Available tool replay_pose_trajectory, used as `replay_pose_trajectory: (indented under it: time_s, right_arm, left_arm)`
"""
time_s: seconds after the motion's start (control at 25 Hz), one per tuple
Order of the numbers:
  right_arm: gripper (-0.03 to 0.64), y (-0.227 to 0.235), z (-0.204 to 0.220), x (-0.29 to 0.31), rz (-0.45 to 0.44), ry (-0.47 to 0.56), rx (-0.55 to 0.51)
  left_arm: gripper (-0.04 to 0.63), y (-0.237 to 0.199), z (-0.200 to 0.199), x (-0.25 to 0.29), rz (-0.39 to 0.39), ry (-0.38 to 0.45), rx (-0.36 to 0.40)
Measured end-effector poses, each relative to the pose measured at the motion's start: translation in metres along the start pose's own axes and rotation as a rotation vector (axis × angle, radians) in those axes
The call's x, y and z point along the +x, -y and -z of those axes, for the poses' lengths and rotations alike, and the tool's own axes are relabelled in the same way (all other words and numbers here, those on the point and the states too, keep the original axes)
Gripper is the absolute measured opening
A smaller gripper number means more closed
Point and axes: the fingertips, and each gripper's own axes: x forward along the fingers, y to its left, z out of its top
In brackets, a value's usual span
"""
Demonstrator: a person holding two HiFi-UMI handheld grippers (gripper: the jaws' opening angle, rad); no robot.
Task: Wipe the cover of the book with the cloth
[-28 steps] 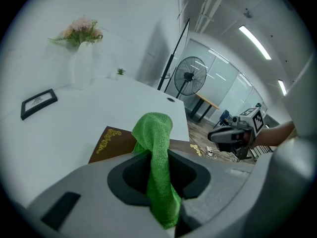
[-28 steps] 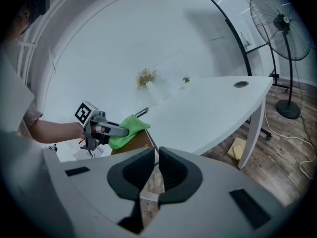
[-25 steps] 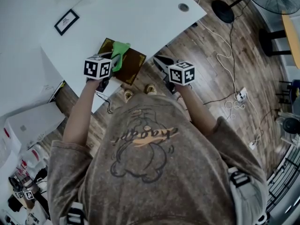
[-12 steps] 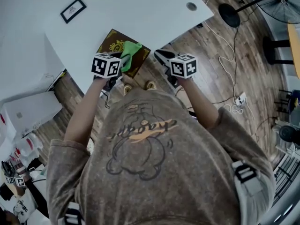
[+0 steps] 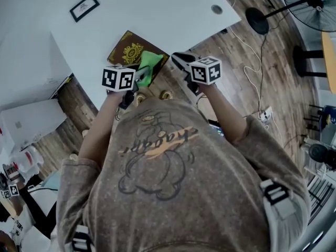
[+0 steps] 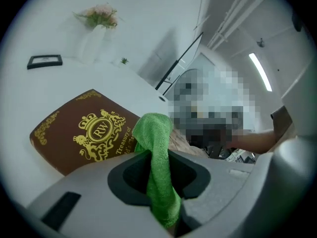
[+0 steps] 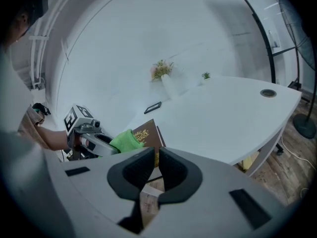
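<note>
— While the left gripper [image 5: 140, 77] is clenching the green cloth [image 5: 149, 62], where is the book [image 5: 131, 51] lying?
— It is lying flat at the near edge of the white table [image 5: 157, 14], just ahead of those jaws and reaching away to their left. The cloth's free end is hovering over the book's nearest corner.
— And the right gripper [image 5: 178, 61]?
— It is hovering off the table's edge beside the book, jaws nearly together on nothing. The left one is nearer, so I'm judging the wipe is going forward and leftward across the cover.
</note>
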Motion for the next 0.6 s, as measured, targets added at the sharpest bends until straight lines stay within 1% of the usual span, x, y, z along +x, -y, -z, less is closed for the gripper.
replay_pose_trajectory:
  time_s: [0.08,0.16,0.24,0.32,0.44,0.52,0.6]
  right_arm:
    - [0.029,-0.007,-0.004,-0.004,-0.013,0.012,0.0]
    - [0.029,-0.012,-0.008,-0.009,-0.021,0.01,-0.017]
    - [0.029,-0.013,-0.011,-0.011,-0.029,0.002,-0.03]
    - [0.029,-0.014,-0.015,-0.014,-0.032,0.006,-0.036]
    - [0.034,-0.013,-0.021,-0.023,-0.012,0.026,-0.039]
    - [0.032,-0.013,-0.024,-0.03,-0.003,0.038,-0.035]
    - [0.027,-0.014,-0.025,-0.037,0.001,0.045,-0.029]
  left_arm:
    - [0.078,-0.004,-0.004,-0.015,-0.009,0.046,-0.034]
    - [0.078,-0.02,-0.013,-0.035,-0.063,0.092,-0.045]
    - [0.078,-0.04,-0.022,-0.053,-0.135,0.114,-0.034]
    - [0.078,-0.056,-0.023,-0.06,-0.186,0.095,-0.018]
    - [0.078,-0.066,-0.01,-0.05,-0.223,0.031,-0.009]
    - [0.078,-0.065,-0.006,-0.043,-0.236,0.023,-0.009]
    - [0.078,-0.061,-0.008,-0.038,-0.225,0.024,-0.018]
